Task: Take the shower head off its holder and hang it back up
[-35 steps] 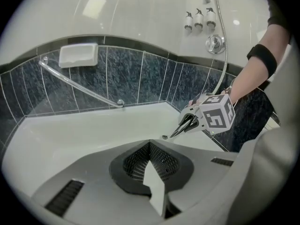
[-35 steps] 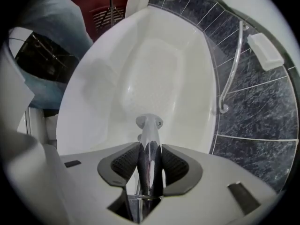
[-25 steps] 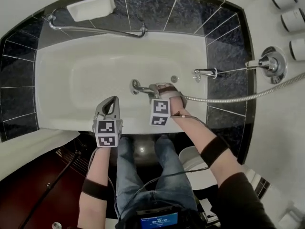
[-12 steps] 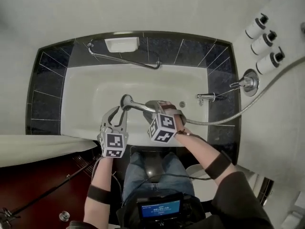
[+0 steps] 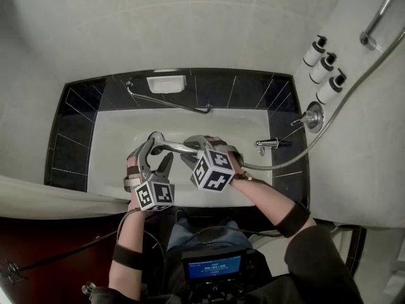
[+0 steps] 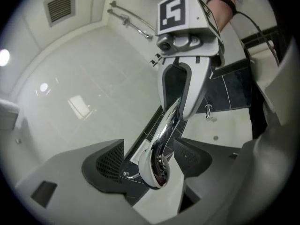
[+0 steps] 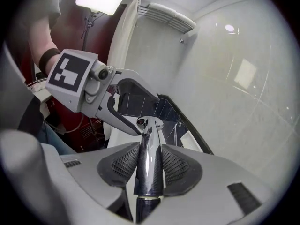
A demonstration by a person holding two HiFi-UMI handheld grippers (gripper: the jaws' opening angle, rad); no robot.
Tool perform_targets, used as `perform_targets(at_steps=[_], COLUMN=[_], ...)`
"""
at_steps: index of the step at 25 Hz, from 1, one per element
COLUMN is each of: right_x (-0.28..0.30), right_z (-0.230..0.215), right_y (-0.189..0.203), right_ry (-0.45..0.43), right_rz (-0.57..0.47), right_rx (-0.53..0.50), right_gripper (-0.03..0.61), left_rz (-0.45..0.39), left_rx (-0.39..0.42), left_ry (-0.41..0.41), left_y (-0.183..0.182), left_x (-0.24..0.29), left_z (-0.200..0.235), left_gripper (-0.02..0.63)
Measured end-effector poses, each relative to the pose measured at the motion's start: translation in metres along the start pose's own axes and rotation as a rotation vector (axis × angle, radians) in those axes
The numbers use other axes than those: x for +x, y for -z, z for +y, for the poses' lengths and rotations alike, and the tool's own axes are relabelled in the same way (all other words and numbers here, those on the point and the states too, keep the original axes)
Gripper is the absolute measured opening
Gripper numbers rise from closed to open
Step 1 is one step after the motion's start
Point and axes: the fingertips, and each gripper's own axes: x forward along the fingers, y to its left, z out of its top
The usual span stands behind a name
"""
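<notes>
Shower head [image 5: 166, 145] is off the wall, held in the air above the white bathtub [image 5: 120, 144], chrome handle level and the spray end toward the left. The right gripper [image 5: 193, 147] has its fingers [image 7: 123, 165] pinching the handle, pads pressed against both sides. The left gripper [image 5: 157, 154] has just been opening: its fingers [image 6: 105, 163] stand spread with the spray end between them, a gap on either side, pads not pressing. The two grippers sit close together, nearly nose to nose. Open room lies above the tub; it is bounded by the dark tiled ledge with grab bar [image 5: 168, 103] and soap dish [image 5: 166, 83] at the far side, the pale curtain [image 5: 50, 201] at the near left edge, and the right wall carrying the tap [image 5: 269, 144], three bottles [image 5: 323, 68] and a rail [image 5: 380, 11]. The metal hose [image 5: 329, 122] runs from the handle up the right wall and is cut off at the frame's top corner. The holder cannot be identified; the rail's upper end is cropped. The spray face itself is not visible.
</notes>
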Motion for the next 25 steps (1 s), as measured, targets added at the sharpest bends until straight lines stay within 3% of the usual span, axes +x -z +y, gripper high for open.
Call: perform_targets(at_steps=[6,10,12,15,17,25], right_x=[-0.040,-0.063,-0.071,-0.078,-0.081,-0.086], right_z=[0.000,-0.006,-0.007,-0.007,-0.007,-0.013], right_y=[-0.043,-0.065,-0.073,-0.079,-0.080,-0.072], right_ry=[-0.001,-0.009,-0.021,-0.032,-0.036,-0.041], right_rz=[-0.066,-0.106,-0.125,-0.139,-0.146,-0.128], right_rx=[0.025,0.036,0.044,0.052,0.061,0.067], right_gripper=[0.158,0.158,0.158,0.158,0.158,0.164], left_rz=[0.005,-0.017,-0.031,-0.054,-0.058,-0.051], left_rx=[0.271,0.402,0.435,0.466,0.491,0.504], left_ry=[-0.095,-0.144,-0.165,-0.223,-0.248,-0.237], left_y=[-0.038,-0.061,-0.071,-0.082,-0.085,-0.091], left_x=[-0.010,-0.014,-0.015,-0.019,-0.020,-0.013], left_z=[0.027,0.041,0.045,0.056,0.060,0.054], left_gripper=[0.333,0.331,0.314,0.126,0.056,0.048])
